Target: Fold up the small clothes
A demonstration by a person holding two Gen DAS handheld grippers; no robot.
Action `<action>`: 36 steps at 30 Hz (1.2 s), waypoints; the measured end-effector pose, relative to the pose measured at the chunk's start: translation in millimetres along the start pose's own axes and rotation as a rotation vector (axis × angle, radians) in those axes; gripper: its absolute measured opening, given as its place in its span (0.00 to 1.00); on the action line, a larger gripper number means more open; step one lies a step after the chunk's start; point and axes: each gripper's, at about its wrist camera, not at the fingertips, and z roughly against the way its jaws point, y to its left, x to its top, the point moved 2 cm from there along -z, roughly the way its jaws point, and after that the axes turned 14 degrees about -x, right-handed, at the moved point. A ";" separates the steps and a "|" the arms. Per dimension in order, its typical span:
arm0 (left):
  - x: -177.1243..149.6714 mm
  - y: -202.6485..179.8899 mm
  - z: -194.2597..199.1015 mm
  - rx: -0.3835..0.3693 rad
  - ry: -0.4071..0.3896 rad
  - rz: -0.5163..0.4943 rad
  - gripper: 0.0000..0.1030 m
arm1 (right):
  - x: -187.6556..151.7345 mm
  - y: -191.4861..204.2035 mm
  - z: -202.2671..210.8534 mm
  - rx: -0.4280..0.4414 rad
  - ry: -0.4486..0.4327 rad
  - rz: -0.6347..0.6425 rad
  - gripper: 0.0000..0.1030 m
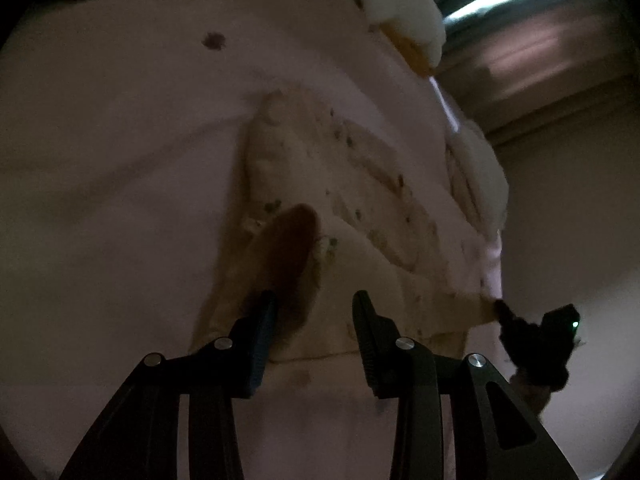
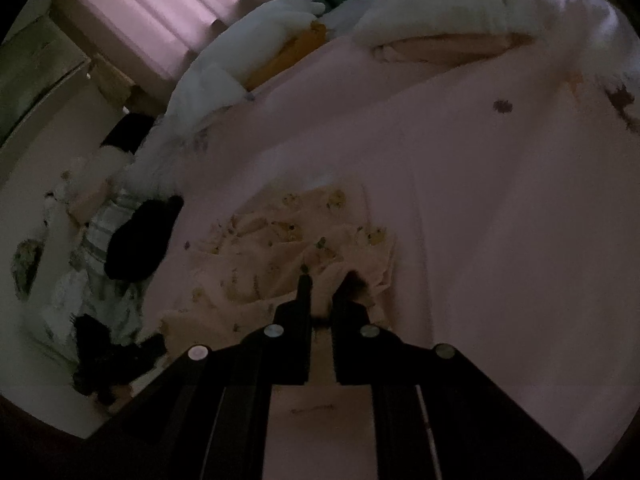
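Observation:
A small cream garment with a floral print [image 1: 352, 208] lies crumpled on a pale pink bedsheet [image 1: 120, 160]. My left gripper [image 1: 316, 300] is open just above its near part, jaws wide apart with nothing between them. In the right wrist view the same garment [image 2: 280, 248] lies spread in the middle of the bed. My right gripper [image 2: 324, 284] is shut on a bunched edge of it, with cloth pinched between the fingertips. The other gripper shows as a dark shape [image 1: 536, 344] at the garment's right corner in the left wrist view.
White pillows [image 2: 432, 4] and a white quilt with an orange cloth [image 2: 296, 52] lie at the bed's far end. A pile of striped, white and black clothes [image 2: 104, 240] lies on the bed's left side. Pink curtains [image 2: 160, 0] hang behind.

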 end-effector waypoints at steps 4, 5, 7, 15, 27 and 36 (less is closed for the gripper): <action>1.1 5.4 -12.0 -0.033 0.015 0.036 0.35 | -3.2 6.3 -1.4 0.006 -0.004 0.016 0.10; 1.5 5.4 -12.1 -0.035 0.014 0.032 0.32 | -3.7 7.9 -1.8 0.001 -0.005 0.024 0.09; 1.4 1.3 -12.6 -0.030 0.015 0.012 0.07 | -3.5 8.9 -1.6 0.008 -0.006 0.026 0.08; 31.0 -27.5 4.7 -0.198 -0.119 0.018 0.03 | 7.7 -3.2 0.2 0.101 -0.052 -0.082 0.06; 123.4 -5.1 -25.4 -0.084 -0.305 0.159 0.03 | 64.8 10.5 -51.3 0.016 -0.052 -0.109 0.10; 117.3 9.6 -2.5 0.041 -0.282 0.156 0.36 | 62.4 27.7 -70.1 -0.130 -0.018 0.011 0.54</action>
